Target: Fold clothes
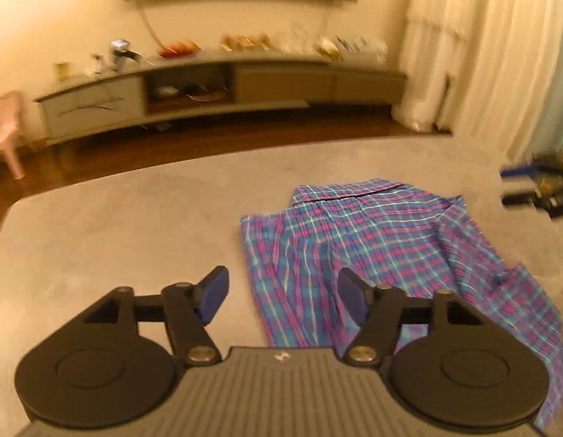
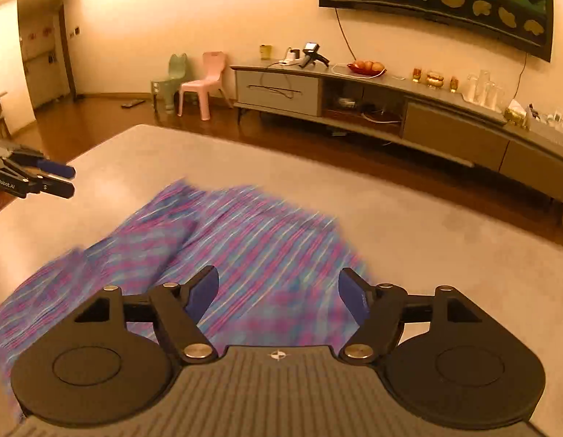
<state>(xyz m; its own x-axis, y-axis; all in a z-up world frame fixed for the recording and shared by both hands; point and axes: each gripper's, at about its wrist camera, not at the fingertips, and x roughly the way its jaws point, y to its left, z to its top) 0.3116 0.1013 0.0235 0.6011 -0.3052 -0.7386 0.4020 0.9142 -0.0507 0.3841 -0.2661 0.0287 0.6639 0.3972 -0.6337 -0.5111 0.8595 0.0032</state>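
Warm, dim amber light — fisheye-bent edges, motion blur on the plaid shirt.

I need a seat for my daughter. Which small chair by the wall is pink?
The pink chair nearest the TV cabinet; the green chair stands farther from it.

- I count one plaid shirt on the table.
- Two grippers: left gripper, right gripper.
- Two small chairs: pink chair, green chair.
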